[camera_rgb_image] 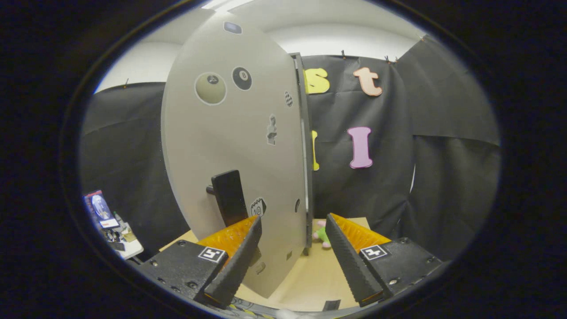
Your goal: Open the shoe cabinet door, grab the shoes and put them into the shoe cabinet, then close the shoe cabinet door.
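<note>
Gripper view | tool (292,257) spread, empty | cabinet door (234,146) hides interior | pink-green toy (321,235) half-hidden behind door

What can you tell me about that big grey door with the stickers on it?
The grey cabinet door looks like smooth painted board, standing upright and swung open, its dark edge turned toward the black cloth wall. Round ball stickers and smaller ones dot its face. A black bar handle juts out low down. The open gripper has its left finger in front of the door's lower part; whether they touch is unclear.
</note>
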{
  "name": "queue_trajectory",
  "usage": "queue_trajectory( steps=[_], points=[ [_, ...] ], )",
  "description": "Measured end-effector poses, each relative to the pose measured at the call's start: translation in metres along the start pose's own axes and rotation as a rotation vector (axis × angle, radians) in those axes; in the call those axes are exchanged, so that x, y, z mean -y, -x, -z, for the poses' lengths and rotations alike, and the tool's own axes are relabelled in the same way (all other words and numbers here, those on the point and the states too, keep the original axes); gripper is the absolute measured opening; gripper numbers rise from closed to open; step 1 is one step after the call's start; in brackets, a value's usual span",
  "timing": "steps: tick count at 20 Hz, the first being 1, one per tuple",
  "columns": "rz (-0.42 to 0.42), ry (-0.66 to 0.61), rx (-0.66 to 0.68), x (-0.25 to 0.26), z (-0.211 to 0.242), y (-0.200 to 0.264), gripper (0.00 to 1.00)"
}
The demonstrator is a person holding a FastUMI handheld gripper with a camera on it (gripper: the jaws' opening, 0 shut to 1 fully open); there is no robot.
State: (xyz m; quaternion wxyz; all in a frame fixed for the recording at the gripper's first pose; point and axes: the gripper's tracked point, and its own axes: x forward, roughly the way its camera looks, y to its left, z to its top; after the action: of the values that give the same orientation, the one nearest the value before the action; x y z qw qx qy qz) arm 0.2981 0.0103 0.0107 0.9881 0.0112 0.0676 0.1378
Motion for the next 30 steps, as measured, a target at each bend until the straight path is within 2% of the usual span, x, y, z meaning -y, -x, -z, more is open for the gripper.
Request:
queue_trajectory(
  steps=[7,10,12,14,23,30],
  points=[
    [0.069,-0.008,-0.001,-0.062,0.006,-0.041,0.96],
    [0.040,-0.006,-0.023,-0.097,0.011,-0.067,0.96],
    [-0.033,-0.011,-0.056,-0.131,0.020,-0.084,0.96],
    [-0.058,-0.034,-0.047,-0.150,0.018,-0.088,0.96],
    [0.016,0.014,0.009,-0.168,0.002,-0.064,0.97],
    [0.123,0.014,0.067,-0.161,-0.025,-0.015,0.97]
  ],
)
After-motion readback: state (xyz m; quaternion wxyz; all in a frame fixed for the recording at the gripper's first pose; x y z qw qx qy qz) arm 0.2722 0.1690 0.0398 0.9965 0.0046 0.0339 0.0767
